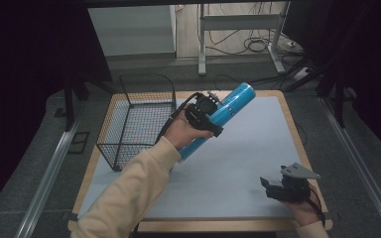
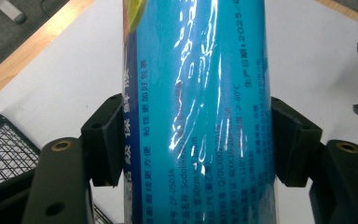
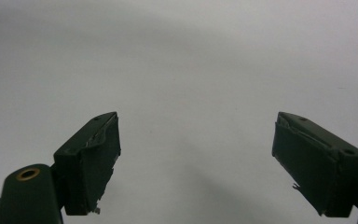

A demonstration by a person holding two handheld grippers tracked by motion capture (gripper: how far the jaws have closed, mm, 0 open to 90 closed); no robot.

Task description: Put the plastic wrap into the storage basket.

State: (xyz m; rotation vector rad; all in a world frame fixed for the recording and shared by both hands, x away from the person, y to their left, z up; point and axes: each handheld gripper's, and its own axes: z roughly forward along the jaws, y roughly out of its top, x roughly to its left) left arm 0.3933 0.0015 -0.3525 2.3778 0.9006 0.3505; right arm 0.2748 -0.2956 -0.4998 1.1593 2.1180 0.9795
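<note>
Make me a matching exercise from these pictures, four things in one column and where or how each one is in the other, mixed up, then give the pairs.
Column one:
1. blue tube
2. wire basket
3. left gripper
4. right gripper

Column two:
A. jaws apart over bare grey mat, near the table's front right corner
B. stands at the table's left side
C. clamped between two black jaws, lifted at a slant
D. shut on the tube's sides

Pairs: 1-C, 2-B, 3-D, 4-A
</note>
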